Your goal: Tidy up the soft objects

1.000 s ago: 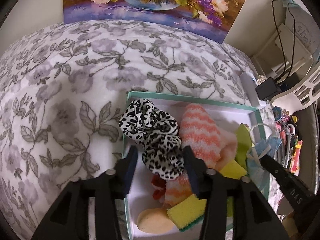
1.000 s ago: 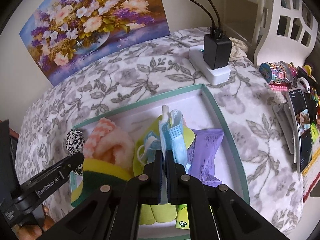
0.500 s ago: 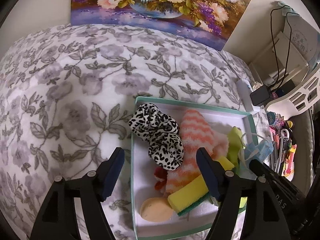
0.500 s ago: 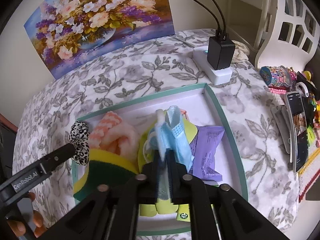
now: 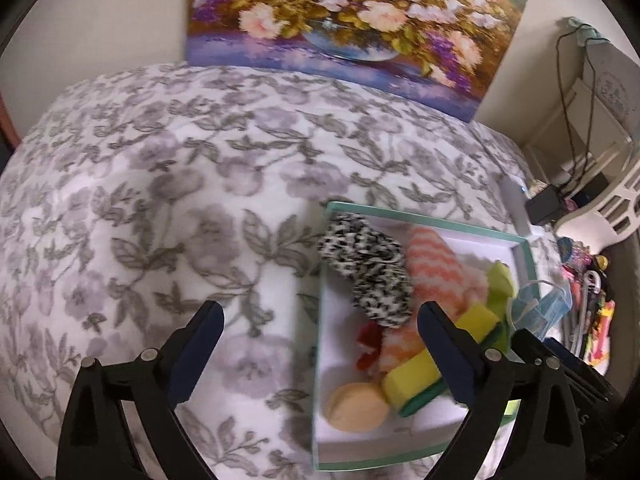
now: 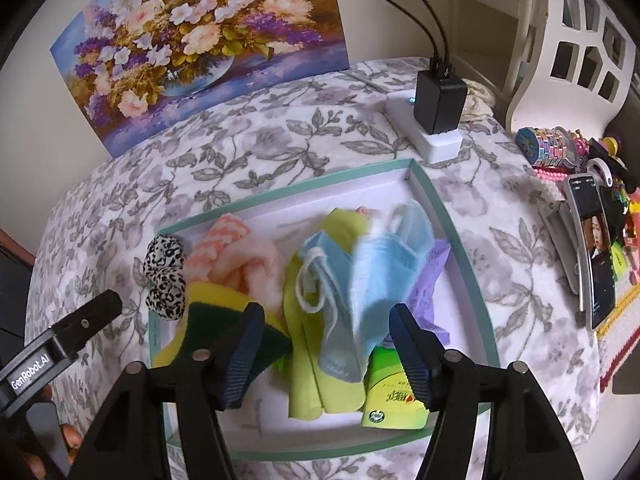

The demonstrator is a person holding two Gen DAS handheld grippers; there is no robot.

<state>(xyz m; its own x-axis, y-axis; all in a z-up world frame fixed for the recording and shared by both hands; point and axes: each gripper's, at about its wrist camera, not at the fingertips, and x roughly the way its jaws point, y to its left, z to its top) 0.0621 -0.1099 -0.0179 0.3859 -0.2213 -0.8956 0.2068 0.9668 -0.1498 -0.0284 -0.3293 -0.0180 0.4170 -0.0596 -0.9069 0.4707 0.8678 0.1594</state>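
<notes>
- Surface (image 5: pixel 168 208), under a grey floral cloth, carried the teal-rimmed box (image 6: pixel 434 200), the landmark for everything below.
- Left tongs (image 5: pixel 318 326) straddled the box's left wall, jaws opening wide, gripping nothing.
- Right tongs (image 6: pixel 326 330) hung over the box's near half, jaws opening, the blue face mask (image 6: pixel 360 276) loose between them, apparently unpinched.
- Face mask lay crumpled inside the box right of centre, on a lime cloth (image 6: pixel 308 344); long axis ran roughly near-to-far.
- Leopard scrunchie (image 5: pixel 366 270) sat in the box's far-left corner.
- Mask is probably light, limp and non-slippery; pinching the folded body, not an ear loop, seems best.
</notes>
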